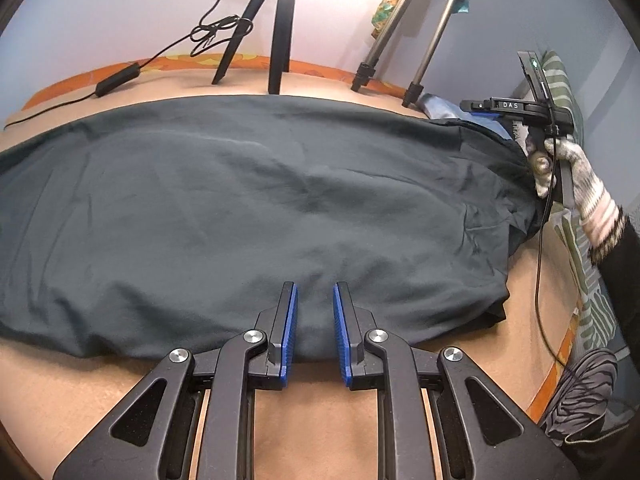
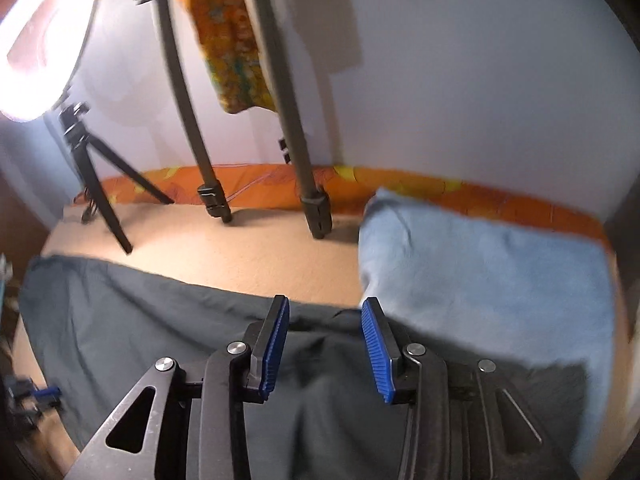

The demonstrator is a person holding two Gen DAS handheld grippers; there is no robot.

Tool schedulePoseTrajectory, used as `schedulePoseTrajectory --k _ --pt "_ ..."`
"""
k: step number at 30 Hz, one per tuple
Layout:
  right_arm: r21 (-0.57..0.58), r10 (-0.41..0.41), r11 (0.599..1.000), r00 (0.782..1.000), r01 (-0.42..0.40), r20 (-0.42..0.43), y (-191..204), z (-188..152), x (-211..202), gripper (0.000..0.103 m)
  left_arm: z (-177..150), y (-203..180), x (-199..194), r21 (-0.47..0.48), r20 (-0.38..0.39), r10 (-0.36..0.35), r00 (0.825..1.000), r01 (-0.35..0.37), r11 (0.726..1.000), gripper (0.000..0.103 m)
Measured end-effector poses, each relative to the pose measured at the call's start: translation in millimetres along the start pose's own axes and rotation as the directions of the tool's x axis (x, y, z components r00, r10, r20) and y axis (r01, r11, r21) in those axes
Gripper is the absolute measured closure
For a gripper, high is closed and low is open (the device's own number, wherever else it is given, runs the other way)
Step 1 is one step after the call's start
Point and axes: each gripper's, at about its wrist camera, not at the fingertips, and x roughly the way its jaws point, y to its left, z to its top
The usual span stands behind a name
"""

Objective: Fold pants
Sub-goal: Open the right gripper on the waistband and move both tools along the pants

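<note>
The dark grey-green pants lie spread across the tan bed surface, folded lengthwise. My left gripper is open, its blue pads astride the near edge of the fabric. The right gripper shows in the left wrist view at the far right, held by a gloved hand over the pants' right end. In the right wrist view the pants lie under my right gripper, which is open with fabric below the jaws.
A black tripod and a silver tripod stand at the back of the bed. A light blue cloth lies right of the pants. A black cable with an adapter runs along the back left. A patterned pillow is at the right edge.
</note>
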Motion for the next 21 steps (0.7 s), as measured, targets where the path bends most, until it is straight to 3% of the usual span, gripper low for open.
schedulePoseTrajectory --k 2,3,7,11,14,17,20,21 --pt "-0.147 -0.018 0.989 1.000 0.015 -0.017 9 6 1 0.042 0 -3 2 0.002 -0.006 -0.008 1.000 0.008 1.000 0.087" --pt "-0.217 -0.044 0.976 0.998 0.035 -0.035 14 6 4 0.042 0 -5 4 -0.003 -0.009 -0.025 1.000 0.025 1.000 0.087" --pt "-0.406 -0.099 0.913 0.989 0.046 -0.109 28 3 23 0.054 5 -21 9 0.000 -0.002 -0.090 0.996 0.090 0.996 0.087" --pt "-0.450 -0.106 0.892 0.985 0.034 -0.134 31 7 37 0.056 19 -58 12 0.049 0.017 -0.176 0.984 0.175 0.983 0.087" --pt "-0.470 -0.087 0.882 0.984 0.004 -0.155 32 8 44 0.059 27 -90 22 0.095 0.010 -0.259 0.966 0.257 0.962 0.087" --pt "-0.504 -0.080 0.864 0.981 -0.020 -0.176 38 5 50 0.069 25 -121 44 0.150 -0.054 -0.296 0.954 0.301 0.942 0.087" --pt "-0.516 -0.065 0.855 0.979 -0.046 -0.194 40 3 51 0.099 18 -135 66 0.176 -0.126 -0.289 0.949 0.308 0.935 0.087" --pt "-0.518 -0.059 0.854 0.980 -0.050 -0.191 41 3 50 0.101 15 -137 72 0.175 -0.148 -0.290 0.946 0.313 0.934 0.087"
